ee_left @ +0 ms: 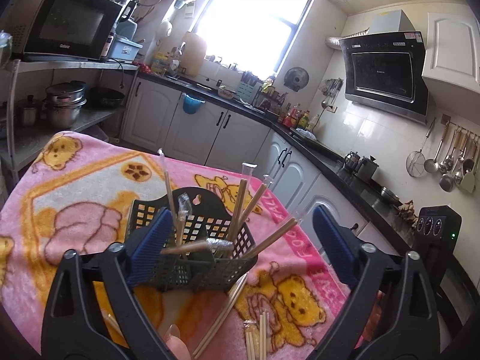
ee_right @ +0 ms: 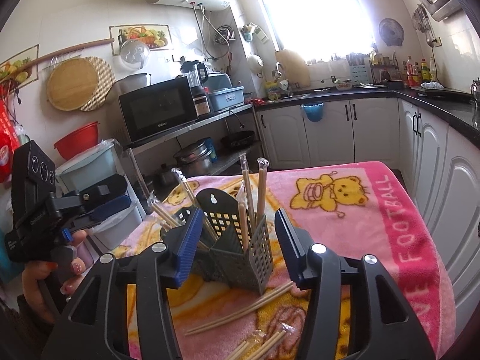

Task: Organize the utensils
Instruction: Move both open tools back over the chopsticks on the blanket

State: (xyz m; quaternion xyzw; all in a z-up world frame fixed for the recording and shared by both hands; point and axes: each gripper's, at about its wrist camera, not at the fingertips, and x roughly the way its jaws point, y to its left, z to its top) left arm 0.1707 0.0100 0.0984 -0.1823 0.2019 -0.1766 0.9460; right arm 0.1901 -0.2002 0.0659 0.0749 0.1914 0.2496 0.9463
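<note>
While sunlight pours through the kitchen window, the left wrist view looks down over a pink towel [ee_left: 90,186] printed with yellow bears, spread across a table. On it stands a dark plastic utensil basket [ee_left: 195,240] with a latticed wall, and several pairs of wooden chopsticks [ee_left: 240,210], some in clear wrappers, lean out of its compartments at different angles. The left gripper [ee_left: 240,240] has its blue-padded jaws spread wide, one pad just beside the basket's left side and the other well clear on the right, so nothing is pinched. More loose chopsticks [ee_left: 255,336] lie flat on the towel in front of the basket, close to the camera. At the right edge the other gripper's black body shows, with a small green light. From the right wrist view, the same basket [ee_right: 237,255] sits between the right gripper's [ee_right: 237,240] blue pads, which stand apart on either side of it without pressing on it; whether the left pad touches the basket I cannot tell. Wrapped chopsticks [ee_right: 261,192] stand upright in the basket, and loose ones [ee_right: 240,309] lie across the towel [ee_right: 375,225] in front. To the left, a hand [ee_right: 45,279] with painted nails holds the left gripper's handle. A microwave [ee_right: 159,111] sits on a shelf behind.
</note>
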